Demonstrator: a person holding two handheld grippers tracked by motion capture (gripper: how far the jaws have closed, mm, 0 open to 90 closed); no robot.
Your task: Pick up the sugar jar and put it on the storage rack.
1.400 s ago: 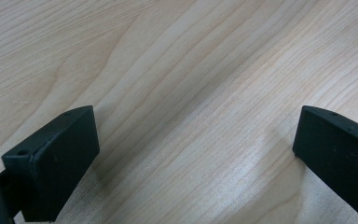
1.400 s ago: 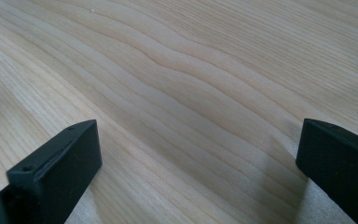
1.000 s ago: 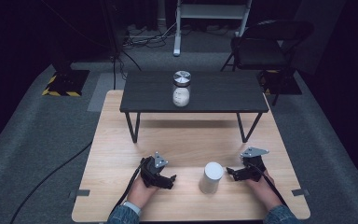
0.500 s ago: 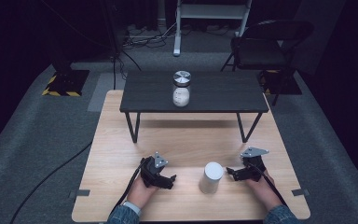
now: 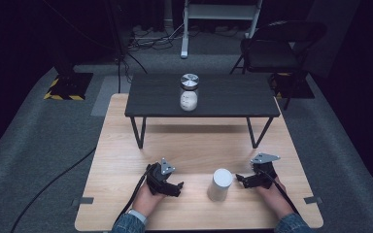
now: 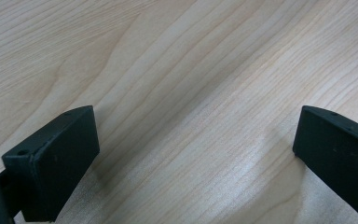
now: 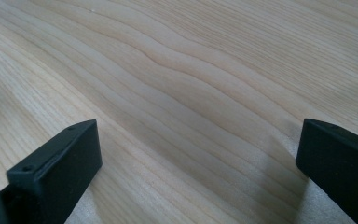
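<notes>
- Left gripper (image 5: 175, 188) low over the wooden table (image 5: 194, 145), near its front edge, jaws spread wide with bare wood between them.
- Right gripper (image 5: 242, 180) likewise low over the wood, jaws wide apart, nothing held.
- In the left gripper view, left gripper (image 6: 193, 154) jaws at either side, grain of the table (image 6: 182, 70) running slantwise between.
- In the right gripper view, right gripper (image 7: 198, 158) jaws just as wide, close over the table (image 7: 182, 70).
- White cup (image 5: 220, 184) upright near the front edge, between the two grippers, just beside the right one, apart from both.
- Jar (image 5: 189, 92) with a metal lid, white contents inside, upright on the black bench (image 5: 233, 97) farther back.
- Black chair (image 5: 277, 46) on the floor beyond the bench.
</notes>
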